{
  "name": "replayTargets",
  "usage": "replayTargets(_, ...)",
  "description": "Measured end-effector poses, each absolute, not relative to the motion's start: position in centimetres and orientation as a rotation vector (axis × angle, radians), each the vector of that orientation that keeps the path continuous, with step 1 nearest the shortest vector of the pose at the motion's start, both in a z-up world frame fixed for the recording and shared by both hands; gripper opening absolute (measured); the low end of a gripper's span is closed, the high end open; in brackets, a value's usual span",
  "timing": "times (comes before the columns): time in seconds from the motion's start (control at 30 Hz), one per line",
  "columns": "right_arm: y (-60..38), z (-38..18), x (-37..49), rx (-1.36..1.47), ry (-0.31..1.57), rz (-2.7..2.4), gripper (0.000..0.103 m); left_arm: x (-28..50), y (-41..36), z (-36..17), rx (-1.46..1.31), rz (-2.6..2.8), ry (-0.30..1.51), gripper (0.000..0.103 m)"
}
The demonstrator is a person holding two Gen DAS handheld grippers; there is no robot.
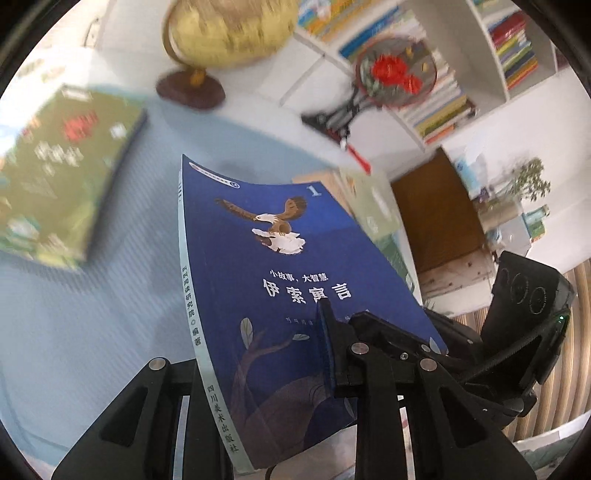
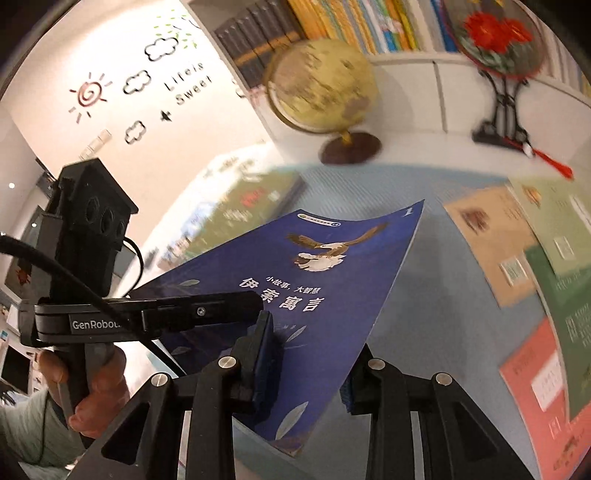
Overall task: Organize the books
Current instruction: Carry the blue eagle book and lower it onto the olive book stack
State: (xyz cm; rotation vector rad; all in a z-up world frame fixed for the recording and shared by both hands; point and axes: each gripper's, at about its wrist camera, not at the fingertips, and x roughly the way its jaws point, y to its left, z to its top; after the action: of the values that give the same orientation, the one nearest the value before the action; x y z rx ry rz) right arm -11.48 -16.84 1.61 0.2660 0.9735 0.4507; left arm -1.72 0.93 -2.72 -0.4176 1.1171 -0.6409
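A blue book with an eagle on its cover is lifted off the light blue tabletop and tilted. My left gripper is shut on its lower part, one finger pressing on the cover and the other hidden beneath. In the right wrist view the same blue book sits between the fingers of my right gripper, which is shut on its lower edge. The left gripper, held by a hand, clamps the book from the left. The right gripper's body shows at the right.
A green book lies flat to the left. A tan book, a pale green one and a red one lie to the right. Behind stand a globe, a round fan ornament and filled bookshelves.
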Motion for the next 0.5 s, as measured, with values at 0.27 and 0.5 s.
replayTargets(0.27, -8.4, 1.4, -3.1, 0.316, 0.966, 0.538, 0.031, 4.0, 9.9, -2.9, -0.432, -0.542, 1.09, 0.021)
replayTargets(0.5, -3.3, -2.3, 2.6, 0.391, 1.031, 0.551, 0.031, 9.2, 15.0, -6.4, -0.467, -0.49, 1.146, 0.023)
